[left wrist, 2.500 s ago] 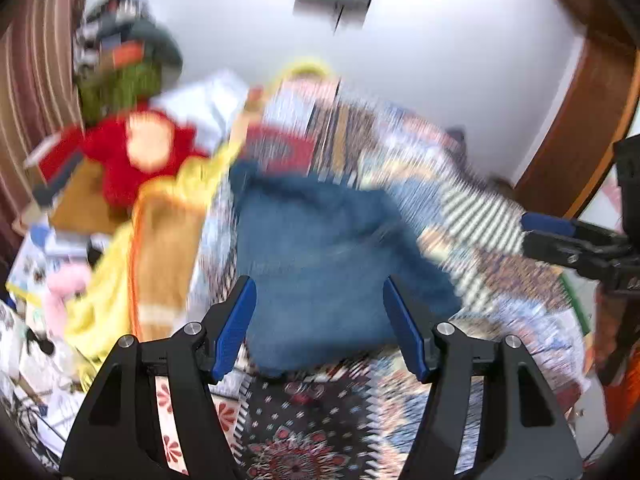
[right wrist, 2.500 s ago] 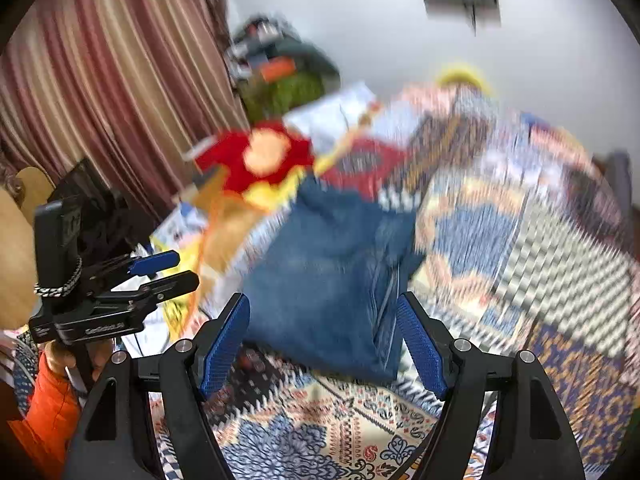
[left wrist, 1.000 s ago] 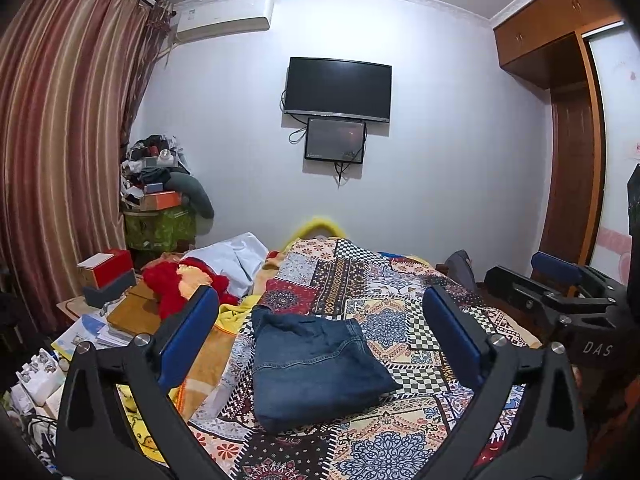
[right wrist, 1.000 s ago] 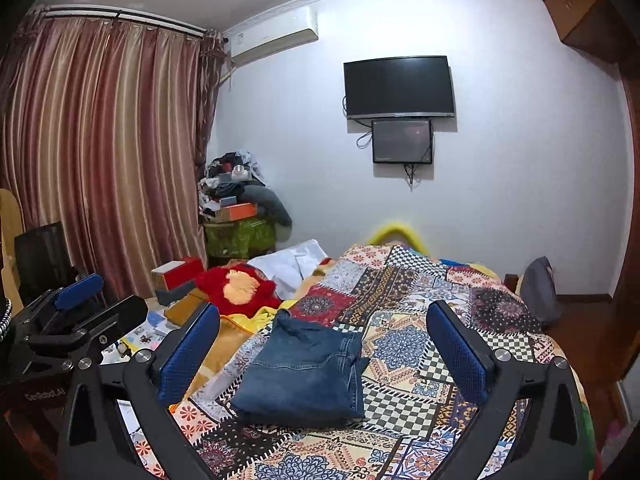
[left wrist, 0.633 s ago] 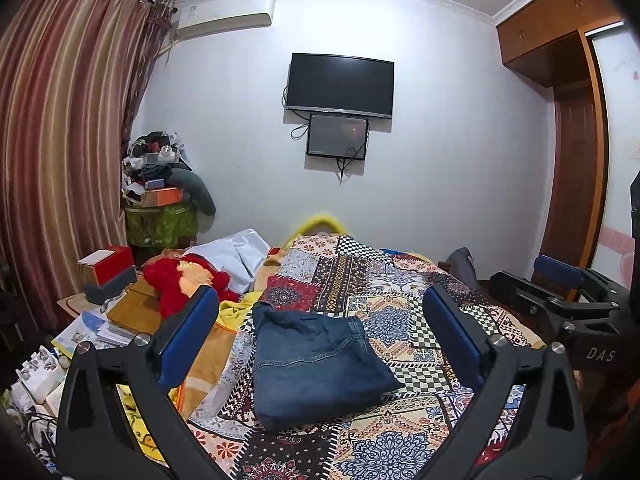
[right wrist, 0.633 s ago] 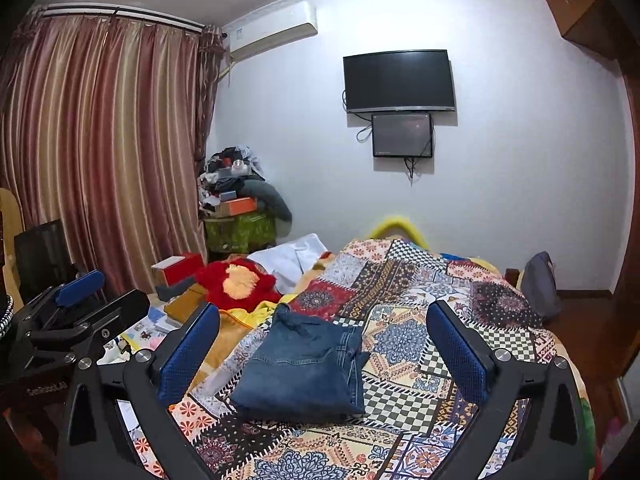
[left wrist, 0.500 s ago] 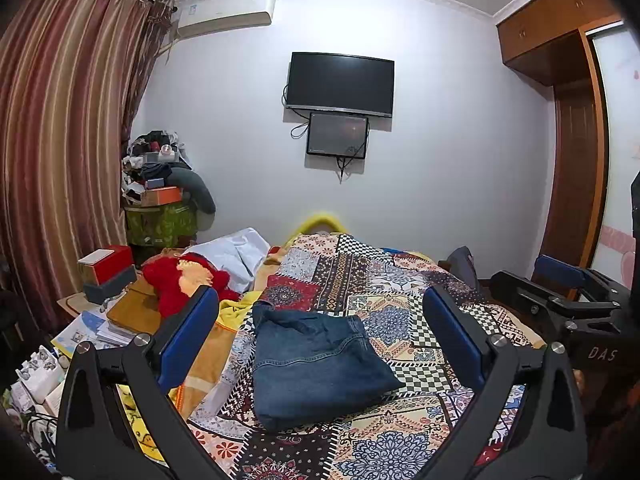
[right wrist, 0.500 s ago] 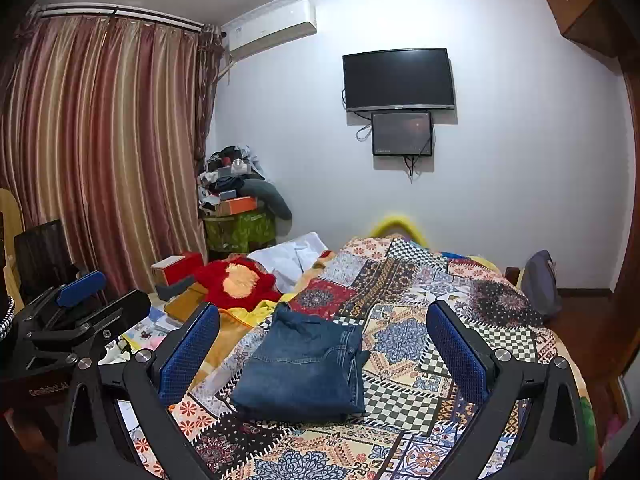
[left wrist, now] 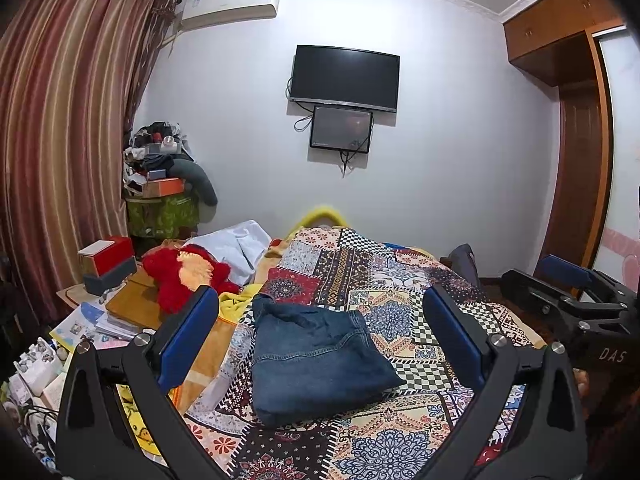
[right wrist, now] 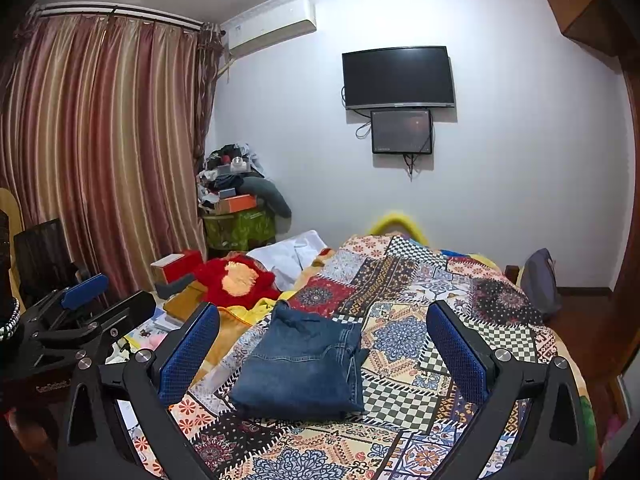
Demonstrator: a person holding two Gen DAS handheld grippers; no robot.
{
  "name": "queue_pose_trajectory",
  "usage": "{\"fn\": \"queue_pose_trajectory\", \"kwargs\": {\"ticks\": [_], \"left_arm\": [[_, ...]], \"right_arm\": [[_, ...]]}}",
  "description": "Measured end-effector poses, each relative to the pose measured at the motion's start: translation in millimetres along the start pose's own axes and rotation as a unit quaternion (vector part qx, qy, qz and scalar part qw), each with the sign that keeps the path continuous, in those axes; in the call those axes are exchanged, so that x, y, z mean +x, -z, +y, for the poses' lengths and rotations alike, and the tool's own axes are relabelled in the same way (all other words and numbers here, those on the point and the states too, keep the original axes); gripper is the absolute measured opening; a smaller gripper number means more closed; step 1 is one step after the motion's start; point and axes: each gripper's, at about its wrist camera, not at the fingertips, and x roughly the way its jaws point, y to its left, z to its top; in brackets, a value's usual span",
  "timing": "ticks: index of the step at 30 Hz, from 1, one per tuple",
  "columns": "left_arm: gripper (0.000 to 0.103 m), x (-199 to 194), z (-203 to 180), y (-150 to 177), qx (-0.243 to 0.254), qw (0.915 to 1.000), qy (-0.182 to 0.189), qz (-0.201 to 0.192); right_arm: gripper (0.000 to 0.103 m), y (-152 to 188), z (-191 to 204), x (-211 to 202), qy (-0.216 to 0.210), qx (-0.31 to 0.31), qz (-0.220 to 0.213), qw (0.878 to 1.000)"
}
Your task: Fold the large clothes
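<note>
Both grippers had pulled well back and up from the bed since the blurred earlier view, when they hung low over the denim; over the last second hardly anything shifted. The left gripper (left wrist: 320,338) was spread wide and held nothing, and the right gripper (right wrist: 322,344) was likewise spread wide and empty, each one visible at the edge of the other's view. The jeans (left wrist: 316,354) lay folded into a compact, roughly square bundle on the patchwork bedspread (left wrist: 404,312), toward the left side of the bed, with the layered edges of the fold showing along the right side (right wrist: 354,354). Just beside the bundle, on the left, sat a yellow and orange blanket (left wrist: 208,344), and farther back a red plush toy (left wrist: 188,272) and a white cloth (left wrist: 240,242). Judged from this, the fold looked finished and the grippers were clear of it. The main risk from here seemed to be the bundle loosening: the soft, uneven bedspread gave poor support, and stiff denim tends to spring open, so a nudge from a returning finger could slide the top layer off the stack. A second risk was a gripper catching the bedspread or the nearby blanket along with the denim if the bundle were picked up, dragging the pile out of shape.
</note>
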Motion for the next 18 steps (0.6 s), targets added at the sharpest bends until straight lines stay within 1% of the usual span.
{"fn": "queue_pose_trajectory", "kwargs": {"ticks": [18], "left_arm": [[0.103, 1.1, 0.4, 0.4, -0.005, 1.0000, 0.003, 0.004]], "right_arm": [[0.103, -0.5, 0.1, -0.7, 0.000, 0.003, 0.002, 1.000]]}}
